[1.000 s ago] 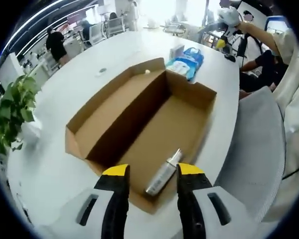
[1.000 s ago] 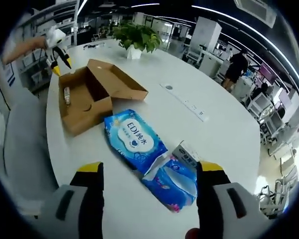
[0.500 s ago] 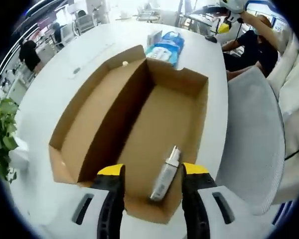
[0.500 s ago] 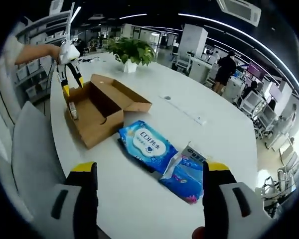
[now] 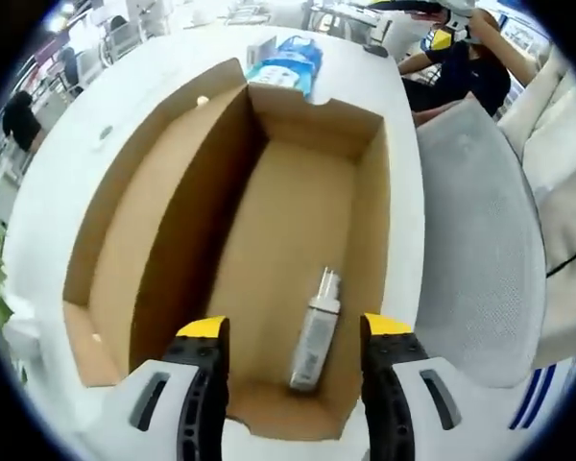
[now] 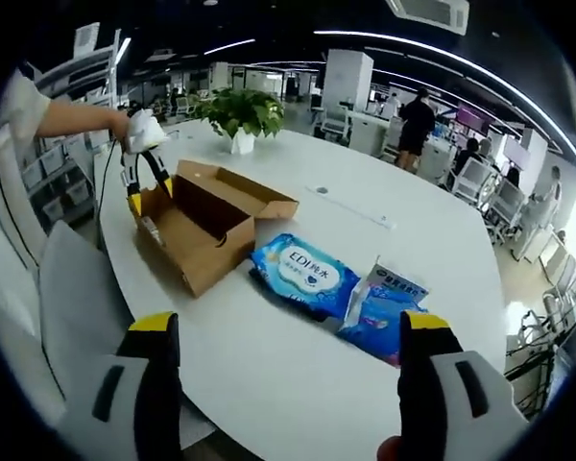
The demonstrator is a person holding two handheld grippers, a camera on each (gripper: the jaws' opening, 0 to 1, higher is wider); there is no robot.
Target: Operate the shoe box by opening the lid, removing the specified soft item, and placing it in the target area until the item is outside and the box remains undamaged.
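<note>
White round table [image 6: 298, 317] carrying everything; grey chair back [image 5: 475, 250] just beside its edge, near the box. Cardboard shoe box [image 5: 154, 221] already open, lid folded flat to 1 side, walls looking intact. 1 small silver spray bottle [image 5: 315, 331] lying inside on the box floor, nozzle pointing away from the cam, close to the near end wall and just beside the chair-side wall. 2 blue wet-wipe packs [image 6: 302, 274] plus a small carton [image 6: 394, 285] outside, on the table beyond the box's far end. Probably the soft items, so likely the target area too, tho can't confirm.

Left gripper [image 5: 293, 331] over the box's near end, jaws wide apart, straddling the bottle, nothing held. Right gripper [image 6: 288, 331] well apart from the box, low over the near table edge, jaws also spread, empty.

Step in hand, as judged: reaching into the box for the bottle. To do well: descend straight, keep both jaw tips inside the walls, no scraping the chair-side wall. Close across the bottle's mid-body, not the nozzle. Lift vertical before moving sideways so cardboard not dragged or torn.
</note>
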